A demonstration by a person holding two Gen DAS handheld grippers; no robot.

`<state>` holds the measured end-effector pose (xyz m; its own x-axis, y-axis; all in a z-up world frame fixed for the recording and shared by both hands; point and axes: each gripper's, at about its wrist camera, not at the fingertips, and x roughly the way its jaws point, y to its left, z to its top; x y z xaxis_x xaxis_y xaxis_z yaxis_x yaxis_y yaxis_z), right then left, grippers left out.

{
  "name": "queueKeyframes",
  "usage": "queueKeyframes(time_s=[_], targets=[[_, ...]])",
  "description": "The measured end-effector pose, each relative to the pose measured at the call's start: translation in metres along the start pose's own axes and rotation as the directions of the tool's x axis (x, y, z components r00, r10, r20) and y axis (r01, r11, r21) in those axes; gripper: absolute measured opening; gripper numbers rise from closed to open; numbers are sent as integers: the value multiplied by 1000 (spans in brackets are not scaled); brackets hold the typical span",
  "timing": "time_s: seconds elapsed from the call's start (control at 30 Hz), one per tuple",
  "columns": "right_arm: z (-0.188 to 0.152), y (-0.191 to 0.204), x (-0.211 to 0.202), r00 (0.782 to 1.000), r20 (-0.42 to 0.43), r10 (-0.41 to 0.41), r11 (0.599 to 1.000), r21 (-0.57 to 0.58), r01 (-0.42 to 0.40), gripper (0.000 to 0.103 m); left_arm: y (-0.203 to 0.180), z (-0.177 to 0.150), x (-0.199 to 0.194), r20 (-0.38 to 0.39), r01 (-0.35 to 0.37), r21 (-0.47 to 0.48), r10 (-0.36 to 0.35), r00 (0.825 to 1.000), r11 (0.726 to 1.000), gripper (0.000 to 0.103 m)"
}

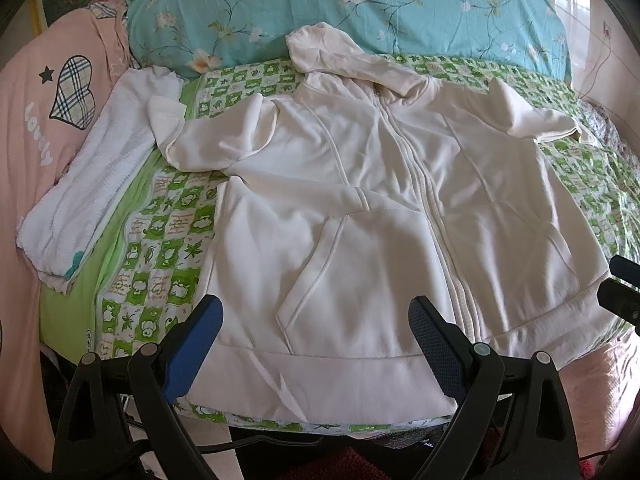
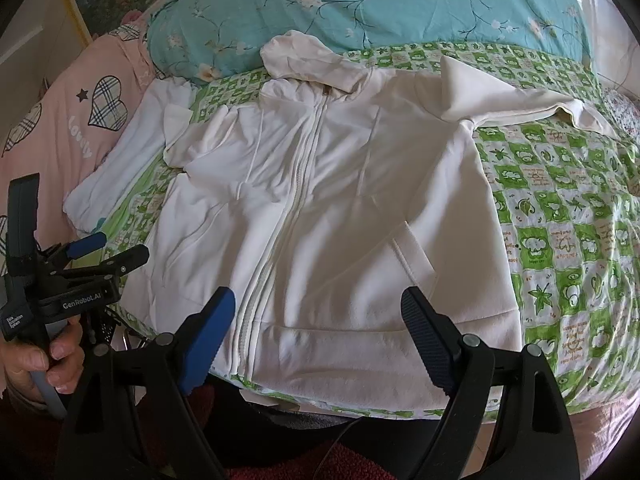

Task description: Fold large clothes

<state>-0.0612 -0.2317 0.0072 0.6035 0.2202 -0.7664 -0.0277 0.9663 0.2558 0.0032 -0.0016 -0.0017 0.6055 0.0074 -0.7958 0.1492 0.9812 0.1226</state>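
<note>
A cream zip-up hoodie (image 1: 360,200) (image 2: 332,208) lies flat and face up on the green patterned bedsheet (image 1: 168,232) (image 2: 560,240), zipper closed, hood toward the pillows, sleeves spread to each side. My left gripper (image 1: 316,320) hovers open above the hem's left half, nothing between its fingers. My right gripper (image 2: 318,312) hovers open above the hem's right half, also holding nothing. In the right wrist view the left gripper (image 2: 108,248) shows at the left edge, held by a hand (image 2: 44,360).
A folded white garment (image 1: 84,196) (image 2: 120,160) lies left of the hoodie. A pink pillow (image 1: 44,120) and a teal floral pillow (image 1: 360,12) (image 2: 380,8) sit at the bed's head. The bed's near edge (image 1: 320,426) runs just below the hem.
</note>
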Motion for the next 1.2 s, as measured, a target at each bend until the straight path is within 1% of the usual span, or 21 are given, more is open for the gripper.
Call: queueKeyframes(time_s=[0.17, 0.2, 0.23, 0.37, 0.5, 0.57, 0.6, 0.63, 0.67, 0.7, 0.73, 0.77, 0.83, 0.9, 0.93, 0.97, 1.0, 1.03, 1.07, 1.1, 1.2], targets=[[2, -5, 0, 999, 37, 18, 1000, 11, -18, 85, -1, 2, 4, 5, 8, -2, -8, 1000, 1000, 95], [2, -6, 1, 999, 44, 23, 1000, 16, -23, 85, -2, 4, 6, 3, 7, 0, -7, 1000, 1000, 95], [2, -8, 0, 997, 72, 23, 1000, 6, -23, 85, -2, 5, 7, 1, 9, 1, -9, 1000, 1000, 95], [7, -17, -1, 995, 99, 24, 1000, 18, -25, 85, -3, 8, 14, -21, 23, -6, -23, 1000, 1000, 95], [19, -48, -1, 994, 108, 22, 995, 92, -32, 85, -1, 13, 27, -77, 45, -25, -47, 996, 999, 95], [30, -79, 0, 992, 130, -4, 987, 162, -17, 85, 1, 17, 33, -90, 42, -31, -45, 995, 999, 95], [34, -90, -2, 987, 158, -16, 985, 170, -12, 85, 2, 20, 36, -74, 35, -33, -38, 997, 999, 95], [41, -114, -2, 985, 170, -41, 977, 214, 4, 85, 4, 23, 39, -75, 33, -39, -36, 997, 999, 95], [43, -124, 0, 985, 167, -50, 971, 237, 9, 85, 5, 26, 42, -63, 25, -42, -27, 998, 999, 95], [47, -143, 3, 985, 161, -64, 958, 285, 15, 85, 6, 28, 45, -60, 24, -47, -27, 998, 999, 95], [55, -171, 3, 981, 175, -87, 943, 333, 24, 85, 6, 32, 49, -64, 22, -51, -25, 998, 998, 95], [58, -182, 5, 980, 169, -102, 935, 353, 37, 85, 6, 35, 52, -74, 24, -54, -28, 997, 998, 95], [70, -226, 7, 969, 179, -169, 905, 417, 81, 84, 5, 40, 58, -82, 33, -56, -37, 996, 998, 95], [81, -266, 13, 962, 177, -208, 866, 491, 98, 79, 1, 47, 64, -85, 38, -45, -42, 995, 998, 95], [88, -294, 16, 960, 177, -219, 831, 549, 88, 72, -3, 51, 67, -87, 44, -35, -47, 995, 998, 95], [93, -314, 18, 957, 183, -225, 805, 588, 77, 66, -5, 54, 70, -86, 45, -28, -47, 995, 999, 95], [98, -336, 20, 952, 189, -240, 776, 626, 72, 64, -7, 58, 72, -83, 53, -27, -55, 995, 998, 95], [107, -365, 22, 944, 191, -268, 739, 670, 75, 61, -11, 62, 77, -89, 64, -23, -66, 994, 998, 95], [113, -383, 23, 938, 186, -292, 716, 693, 85, 58, -14, 66, 81, -93, 76, -21, -77, 993, 997, 95], [117, -392, 23, 935, 183, -305, 706, 702, 93, 57, -17, 68, 84, -100, 79, -16, -81, 992, 997, 95], [136, -431, 27, 921, 196, -335, 666, 741, 84, 56, -28, 80, 95, -105, 137, -10, -137, 985, 991, 95]])
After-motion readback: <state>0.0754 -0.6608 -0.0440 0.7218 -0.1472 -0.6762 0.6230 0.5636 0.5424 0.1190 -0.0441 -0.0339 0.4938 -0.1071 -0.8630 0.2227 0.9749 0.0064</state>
